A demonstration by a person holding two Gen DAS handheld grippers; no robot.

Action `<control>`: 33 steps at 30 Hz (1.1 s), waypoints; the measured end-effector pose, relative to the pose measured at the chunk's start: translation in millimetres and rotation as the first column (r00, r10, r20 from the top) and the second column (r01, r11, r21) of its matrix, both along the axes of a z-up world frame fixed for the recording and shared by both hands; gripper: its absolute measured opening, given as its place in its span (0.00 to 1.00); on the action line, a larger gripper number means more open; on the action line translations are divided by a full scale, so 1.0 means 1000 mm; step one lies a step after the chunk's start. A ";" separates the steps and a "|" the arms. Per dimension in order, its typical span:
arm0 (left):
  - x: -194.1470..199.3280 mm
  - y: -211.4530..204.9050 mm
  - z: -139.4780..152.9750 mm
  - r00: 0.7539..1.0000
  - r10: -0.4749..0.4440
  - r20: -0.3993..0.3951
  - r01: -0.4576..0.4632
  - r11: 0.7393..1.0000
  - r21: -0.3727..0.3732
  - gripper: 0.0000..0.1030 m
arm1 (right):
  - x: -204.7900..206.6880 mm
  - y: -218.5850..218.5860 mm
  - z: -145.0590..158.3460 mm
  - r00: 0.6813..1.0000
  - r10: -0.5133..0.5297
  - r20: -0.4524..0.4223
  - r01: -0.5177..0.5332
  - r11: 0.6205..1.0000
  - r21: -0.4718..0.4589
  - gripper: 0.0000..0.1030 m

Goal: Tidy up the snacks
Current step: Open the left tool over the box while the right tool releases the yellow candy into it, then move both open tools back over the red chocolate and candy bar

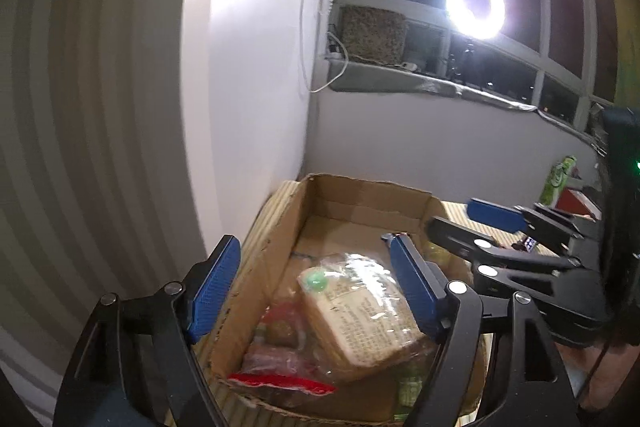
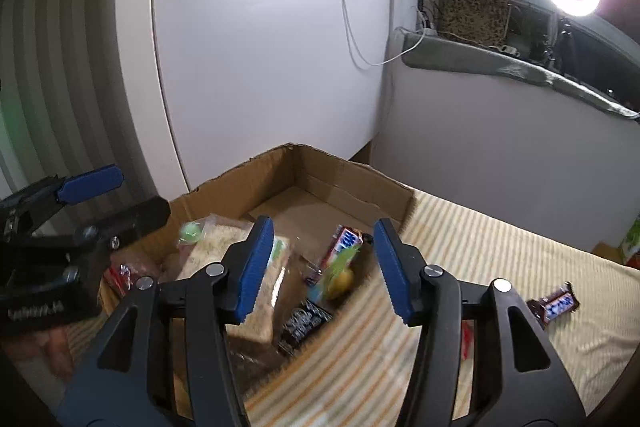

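Observation:
An open cardboard box (image 1: 276, 223) (image 2: 352, 183) sits on a striped cloth and holds several snacks: a clear bag of pale wafers (image 1: 360, 319) (image 2: 224, 247), a red packet (image 1: 280, 383), a chocolate bar (image 2: 346, 241), a green-yellow packet (image 2: 336, 279) and a dark packet (image 2: 304, 323). My left gripper (image 1: 316, 291) is open and empty above the box. My right gripper (image 2: 320, 267) is open and empty above the box's right side; it also shows in the left wrist view (image 1: 472, 223). One chocolate bar (image 2: 554, 305) lies on the cloth outside the box.
A white cabinet (image 2: 260, 47) stands right behind the box, a striped wall to the left. A window sill with a ring light (image 1: 474, 3) is at the back right. A green can (image 1: 558, 177) stands at the far right. A red wrapper (image 2: 466, 341) lies under my right finger.

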State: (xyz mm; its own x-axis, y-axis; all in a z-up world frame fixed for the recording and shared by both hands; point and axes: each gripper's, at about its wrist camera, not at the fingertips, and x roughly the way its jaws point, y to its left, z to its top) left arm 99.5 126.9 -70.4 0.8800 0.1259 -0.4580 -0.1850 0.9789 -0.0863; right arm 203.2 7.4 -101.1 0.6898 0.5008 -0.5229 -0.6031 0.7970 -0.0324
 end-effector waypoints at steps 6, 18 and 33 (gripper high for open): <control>-0.009 -0.011 0.014 1.000 0.007 -0.008 -0.006 0.999 0.038 0.75 | -0.016 -0.012 0.012 1.000 -0.025 0.017 0.025 1.000 0.012 0.58; -0.048 -0.016 0.043 0.997 0.033 0.070 -0.039 0.995 0.088 0.77 | -0.053 -0.013 0.041 0.997 -0.019 0.075 0.016 0.999 0.031 0.64; -0.049 -0.056 0.048 0.998 -0.027 0.056 0.018 0.988 0.150 0.78 | -0.063 -0.073 0.028 0.996 -0.085 0.035 0.081 0.992 0.096 0.76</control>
State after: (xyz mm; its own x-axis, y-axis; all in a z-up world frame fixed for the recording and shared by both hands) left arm 50.9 70.4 -22.6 0.9077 0.1689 -0.3842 -0.1615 0.9855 0.0516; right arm 140.0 -65.5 -73.0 0.7498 0.4867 -0.4482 -0.5344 0.8449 0.0233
